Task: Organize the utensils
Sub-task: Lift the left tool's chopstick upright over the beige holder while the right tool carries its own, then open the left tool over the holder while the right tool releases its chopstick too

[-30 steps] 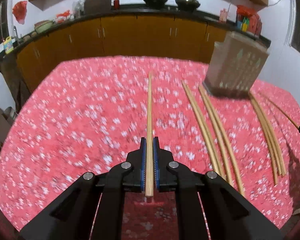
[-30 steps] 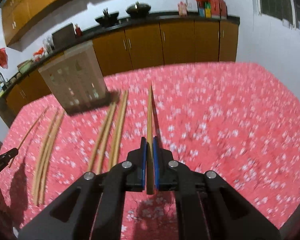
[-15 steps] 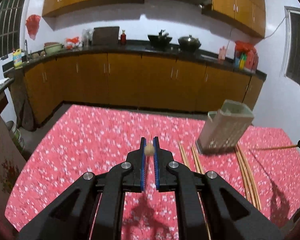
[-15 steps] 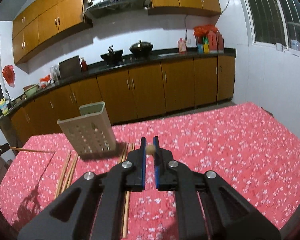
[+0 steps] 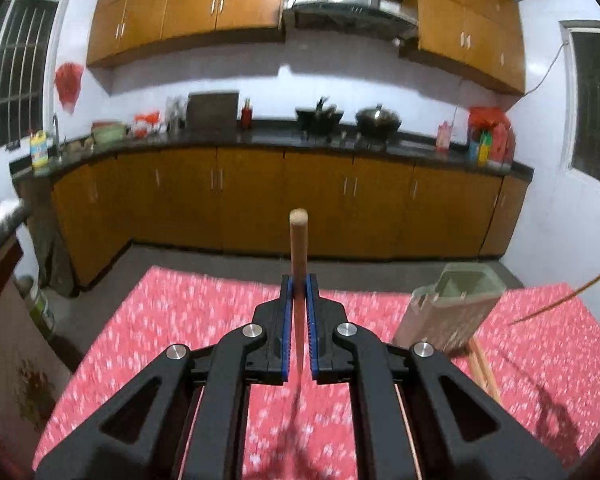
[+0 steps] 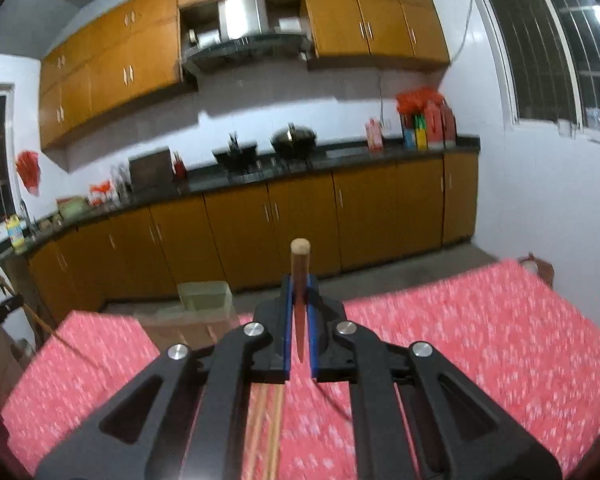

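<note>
The left gripper [image 5: 299, 292] is closing its two blue-padded fingers [image 5: 286, 320] on one wooden chopstick [image 5: 298, 240], whose round end is pointing up toward the camera and standing above the fingertips. The right gripper [image 6: 300, 292] is doing the same: its fingers [image 6: 285, 320] are pinching one darker chopstick [image 6: 300, 276], also with the round end up. Both grippers are hanging above the table with the red flowered tablecloth [image 5: 160, 320].

Under the right gripper, two chopsticks [image 6: 266, 420] are lying side by side on the cloth. In the left view, two more chopsticks [image 5: 485, 372] are showing on the cloth just beside the holder, partly hidden behind the gripper frame.

Farther on, one beige perforated utensil holder [image 5: 452, 308] is standing on the table; it is looking tilted in the left view. In the right view the same holder [image 6: 204, 300] is blurred.

At the right edge of the left view, the other gripper's chopstick [image 5: 556, 304] is crossing the air as a thin line.

Behind the table, brown cabinets [image 5: 260, 200] are running along the wall, with two dark woks [image 5: 348, 118] on the counter.
</note>
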Available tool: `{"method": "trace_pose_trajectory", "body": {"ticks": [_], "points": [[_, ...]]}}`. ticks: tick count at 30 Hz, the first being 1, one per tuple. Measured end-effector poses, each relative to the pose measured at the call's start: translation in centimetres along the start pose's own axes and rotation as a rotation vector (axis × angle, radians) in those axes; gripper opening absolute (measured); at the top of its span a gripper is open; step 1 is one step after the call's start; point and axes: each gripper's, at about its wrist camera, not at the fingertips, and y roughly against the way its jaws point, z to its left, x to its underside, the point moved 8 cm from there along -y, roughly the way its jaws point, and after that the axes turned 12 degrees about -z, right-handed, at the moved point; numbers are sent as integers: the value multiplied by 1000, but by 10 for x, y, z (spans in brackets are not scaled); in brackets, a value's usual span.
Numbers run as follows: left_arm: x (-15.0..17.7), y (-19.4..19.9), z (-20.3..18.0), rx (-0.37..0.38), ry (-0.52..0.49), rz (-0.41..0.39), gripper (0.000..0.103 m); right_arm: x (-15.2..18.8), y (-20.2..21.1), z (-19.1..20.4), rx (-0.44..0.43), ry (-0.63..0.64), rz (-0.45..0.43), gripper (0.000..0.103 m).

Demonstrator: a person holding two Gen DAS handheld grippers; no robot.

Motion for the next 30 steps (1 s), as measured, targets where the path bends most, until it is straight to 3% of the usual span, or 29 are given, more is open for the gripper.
{"method": "trace_pose_trajectory", "body": {"ticks": [6, 13, 19, 30], "points": [[-72, 12, -32, 70, 9, -154, 7, -66, 3, 33, -104, -18, -103, 7], [-115, 17, -64, 156, 96, -248, 7, -66, -7, 67, -206, -1, -26, 8], [-103, -1, -94, 219, 123, -220, 7, -51, -26, 74, -215, -11, 57, 8], [-52, -48, -130, 239, 92, -113, 7, 0, -74, 89, -219, -26, 209, 8]]}}
